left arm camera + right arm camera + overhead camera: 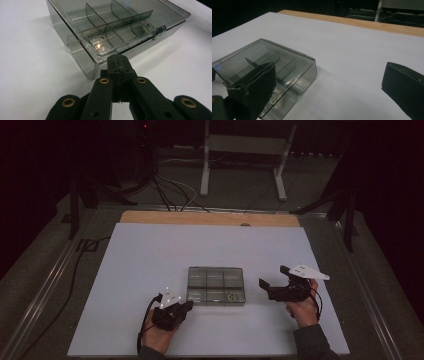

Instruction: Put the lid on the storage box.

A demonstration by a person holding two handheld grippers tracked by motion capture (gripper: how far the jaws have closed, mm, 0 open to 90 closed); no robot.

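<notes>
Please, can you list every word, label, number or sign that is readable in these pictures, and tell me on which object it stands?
None can be read.
Clear compartment box: no label or print visible on its lid or walls.
Left gripper and right gripper: plain black, no marking legible.
White table cover: blank.

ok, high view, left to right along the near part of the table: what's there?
left gripper, jaws shut → clear compartment box, lid closed → right gripper, jaws open. All over the white table top.
</notes>
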